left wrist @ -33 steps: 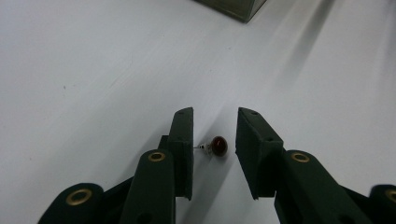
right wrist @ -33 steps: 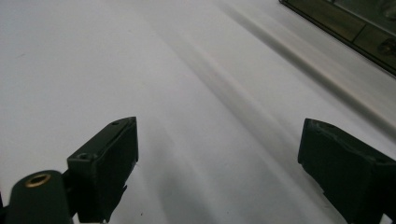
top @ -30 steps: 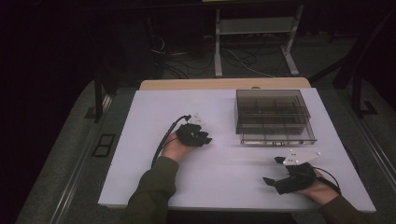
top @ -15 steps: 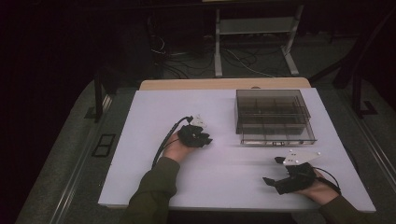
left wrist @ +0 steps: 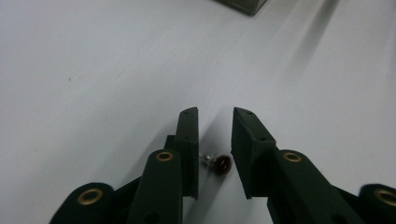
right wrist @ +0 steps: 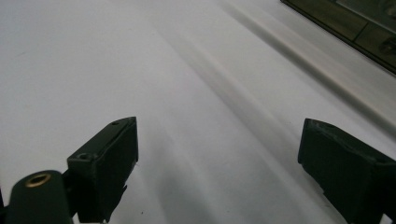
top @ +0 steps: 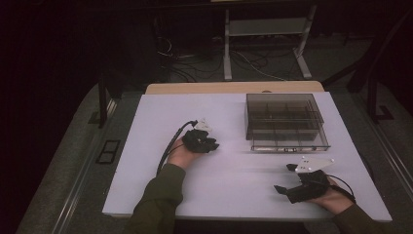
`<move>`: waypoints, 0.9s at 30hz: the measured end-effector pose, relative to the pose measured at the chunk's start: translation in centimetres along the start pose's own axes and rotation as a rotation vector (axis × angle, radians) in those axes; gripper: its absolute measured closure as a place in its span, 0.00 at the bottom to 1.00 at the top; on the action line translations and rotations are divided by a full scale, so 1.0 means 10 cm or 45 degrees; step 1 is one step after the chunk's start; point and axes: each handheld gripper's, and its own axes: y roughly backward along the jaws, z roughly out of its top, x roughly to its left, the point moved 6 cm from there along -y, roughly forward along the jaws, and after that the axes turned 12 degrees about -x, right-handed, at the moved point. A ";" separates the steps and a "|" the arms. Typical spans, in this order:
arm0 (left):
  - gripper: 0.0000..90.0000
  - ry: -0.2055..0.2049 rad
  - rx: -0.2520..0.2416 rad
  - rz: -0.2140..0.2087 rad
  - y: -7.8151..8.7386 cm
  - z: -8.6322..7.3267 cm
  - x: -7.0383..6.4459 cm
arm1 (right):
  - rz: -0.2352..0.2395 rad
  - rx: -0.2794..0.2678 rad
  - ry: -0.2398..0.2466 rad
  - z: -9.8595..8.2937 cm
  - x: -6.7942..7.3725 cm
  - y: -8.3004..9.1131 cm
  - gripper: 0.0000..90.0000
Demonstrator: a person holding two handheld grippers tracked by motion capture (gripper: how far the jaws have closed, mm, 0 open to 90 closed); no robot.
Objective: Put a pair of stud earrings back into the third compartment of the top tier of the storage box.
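The small dark-red rounded component with a thin metal lead point(left wrist: 218, 163) lies on the white table point(top: 146, 170), between the jaws of my left gripper point(left wrist: 215, 140), in the left gripper view. Those jaws stand a little apart, one on each side of it; I cannot tell whether either one touches it.

Going by size, the white table gives me plenty of open surface. Its left half is bare out to the left edge, and a wide bare band runs along the near edge between my two hands. The smoked clear-plastic compartment box point(top: 285, 122) sits at the far right, well apart from the left gripper point(top: 200, 140) at mid-table, with free tabletop between them. My right gripper point(top: 287, 183) rests near the near right edge, just short of the box's front wall, its jaws spread wide over bare table in the right gripper view.

From the high view the red component is too small to make out, hidden under the left gripper. The box's inner compartments are dim, and I cannot tell their contents. Beyond the table everything is dark.
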 end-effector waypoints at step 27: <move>0.81 0.050 0.018 0.096 0.13 -0.15 0.11 | 0.000 0.003 0.006 0.00 0.00 0.00 0.13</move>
